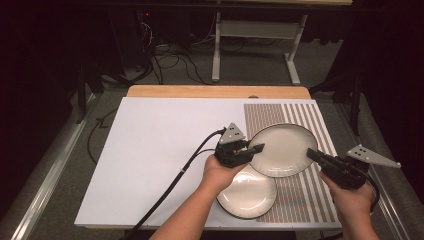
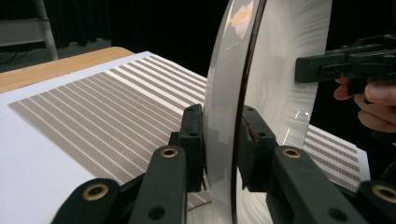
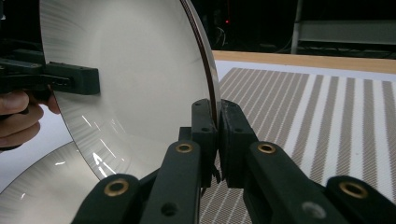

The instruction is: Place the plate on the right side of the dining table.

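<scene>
A cream plate with a dark rim is held off the table between both grippers. My left gripper is shut on its left rim, and up close its jaws clamp the plate's edge. My right gripper is shut on the opposite rim, with both pads pressed on the edge. A second, matching plate lies flat on the table below, partly under the raised one. It also shows as a plate low in the right gripper view.
A striped brown placemat covers the right part of the white table surface. The left gripper's cable trails toward the table's near edge. A wooden strip runs along the far edge. Table legs and cables stand on the floor beyond.
</scene>
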The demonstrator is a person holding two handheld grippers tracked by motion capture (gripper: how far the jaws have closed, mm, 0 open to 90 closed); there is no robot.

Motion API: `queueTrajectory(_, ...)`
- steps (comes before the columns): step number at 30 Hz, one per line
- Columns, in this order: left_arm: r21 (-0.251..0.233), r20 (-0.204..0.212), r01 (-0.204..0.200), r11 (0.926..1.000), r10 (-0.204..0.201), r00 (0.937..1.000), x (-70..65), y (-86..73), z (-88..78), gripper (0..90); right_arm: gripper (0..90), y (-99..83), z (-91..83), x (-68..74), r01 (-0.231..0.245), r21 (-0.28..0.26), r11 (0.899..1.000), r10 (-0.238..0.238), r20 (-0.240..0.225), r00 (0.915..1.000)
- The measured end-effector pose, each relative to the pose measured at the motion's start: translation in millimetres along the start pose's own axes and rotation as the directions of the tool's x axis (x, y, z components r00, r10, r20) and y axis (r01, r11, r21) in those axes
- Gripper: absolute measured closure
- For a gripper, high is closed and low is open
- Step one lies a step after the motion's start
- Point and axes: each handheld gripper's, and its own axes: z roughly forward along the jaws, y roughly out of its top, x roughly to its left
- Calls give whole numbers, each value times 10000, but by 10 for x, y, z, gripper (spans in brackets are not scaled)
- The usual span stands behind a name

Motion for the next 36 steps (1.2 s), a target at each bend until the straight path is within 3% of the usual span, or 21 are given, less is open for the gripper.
queueTrajectory(14,377,-11,-131,9992,132,9999,-8,65,403,721,881,-71,-114,-240,-447,-62,9990,450,688,9966)
queueTrajectory(23,776,-143,-23,9970,35,9999,37,-19,655,704,881,-160,-85,-387,-654,286,9974,618,1126,9917)
queueTrajectory(36,1497,-257,122,9887,-84,9996,64,-130,791,695,880,-301,-21,-474,-1005,824,9915,892,1304,9874)
